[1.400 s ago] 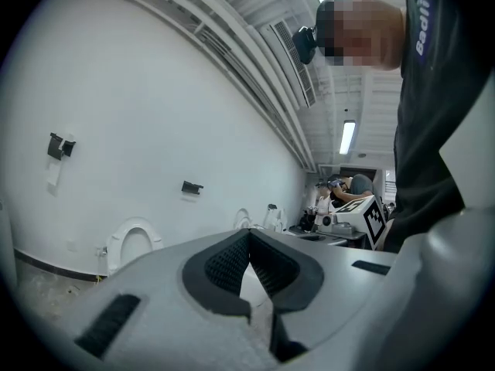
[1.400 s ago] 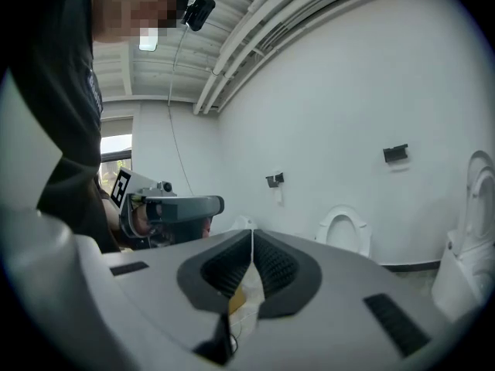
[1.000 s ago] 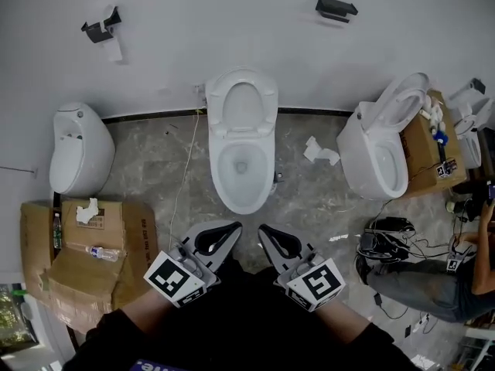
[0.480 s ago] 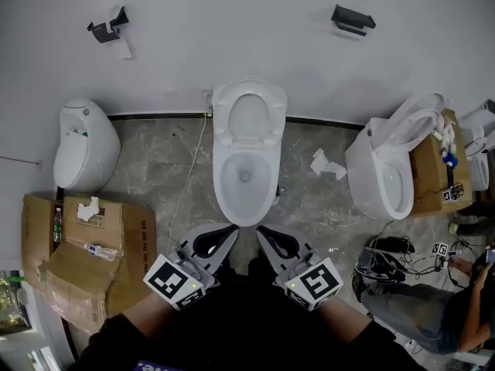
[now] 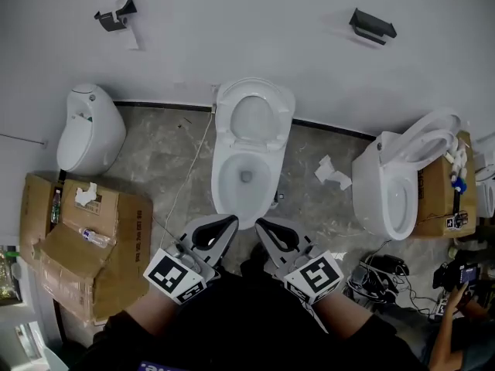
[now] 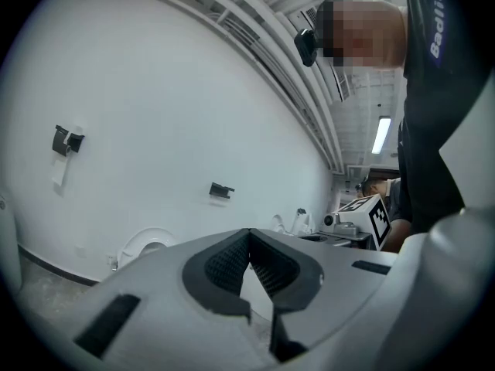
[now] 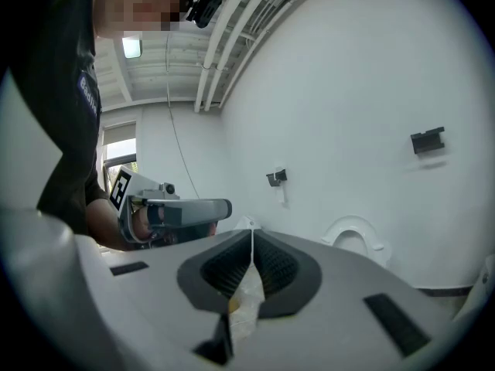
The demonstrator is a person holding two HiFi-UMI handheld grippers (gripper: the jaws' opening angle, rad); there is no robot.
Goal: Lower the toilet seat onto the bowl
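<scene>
A white toilet (image 5: 244, 178) stands against the wall in the middle of the head view. Its seat (image 5: 254, 116) is raised and leans back against the wall above the open bowl. My left gripper (image 5: 230, 224) and right gripper (image 5: 261, 226) are side by side just in front of the bowl's near rim, touching nothing. Both are shut and hold nothing. In the left gripper view, the left gripper's (image 6: 249, 235) pads meet, and the raised seat (image 6: 145, 246) shows far off. The right gripper view shows the right gripper's (image 7: 251, 235) pads together, with the seat (image 7: 354, 236) beyond.
A white wall-hung fixture (image 5: 90, 130) and flattened cardboard boxes (image 5: 85, 246) are on the left. A second toilet (image 5: 401, 185) stands at the right, with crumpled paper (image 5: 332, 172) on the floor between. Cables and a person (image 5: 456, 335) occupy the lower right corner.
The head view has swung and come a little nearer the toilet, so the bowl's near rim now sits just ahead of both grippers. The seat is still raised.
</scene>
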